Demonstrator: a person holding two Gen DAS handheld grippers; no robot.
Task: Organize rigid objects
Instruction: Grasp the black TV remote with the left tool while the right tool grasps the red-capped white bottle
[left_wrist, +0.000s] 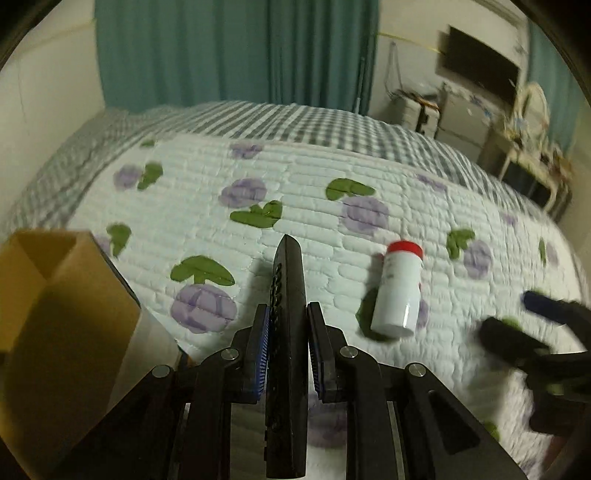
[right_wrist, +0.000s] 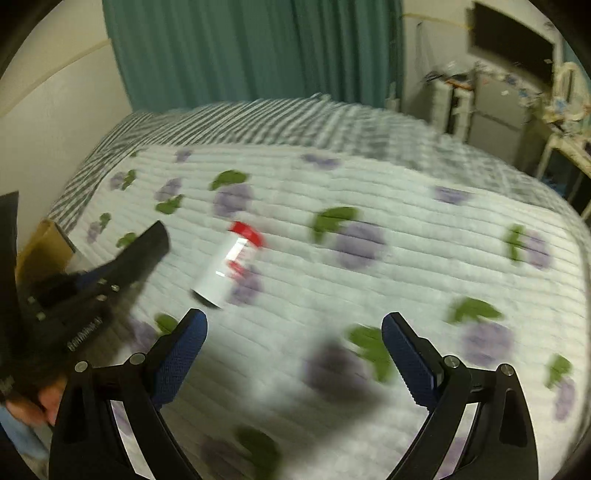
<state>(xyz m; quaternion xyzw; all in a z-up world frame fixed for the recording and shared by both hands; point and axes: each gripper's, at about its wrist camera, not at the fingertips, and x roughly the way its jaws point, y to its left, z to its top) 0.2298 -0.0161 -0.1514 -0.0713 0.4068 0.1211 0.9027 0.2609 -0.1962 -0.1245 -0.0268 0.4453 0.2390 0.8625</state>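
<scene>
Left wrist view, left gripper (left_wrist: 284, 343) fingers clamping black remote (left_wrist: 288, 332), right gripper (right_wrist: 293, 354) fingers wide apart

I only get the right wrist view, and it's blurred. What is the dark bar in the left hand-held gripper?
Observer: A black remote, clamped edge-on between the blue pads of the left hand-held gripper, with its buttons facing left.
Operator: Is the cardboard box open?
Observer: Yes. The cardboard box is open at the top, just left of that gripper.
Operator: How does the bottle lie?
Observer: The white bottle lies on its side on the quilt, red cap pointing away. It is between the remote and the right hand-held gripper.
</scene>
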